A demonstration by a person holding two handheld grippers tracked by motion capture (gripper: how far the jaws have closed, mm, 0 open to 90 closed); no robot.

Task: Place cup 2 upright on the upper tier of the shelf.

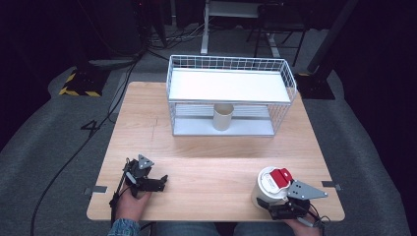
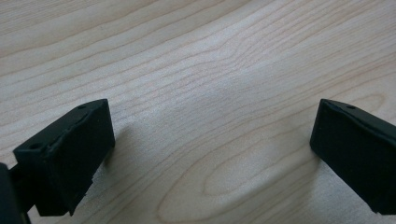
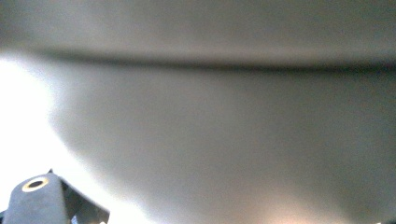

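Left gripper (image 1: 160, 183), lower left of the high view, rests on the wooden table (image 1: 211, 162) with jaws wide apart and nothing between them. Right gripper (image 1: 275, 206), lower right, sits against a white canister (image 1: 265, 189) with a red-and-white lid (image 1: 276, 178); whether it clamps it cannot be told. A beige cup (image 1: 223, 116) stands on the lower level of the wire rack (image 1: 231, 96), upper centre.
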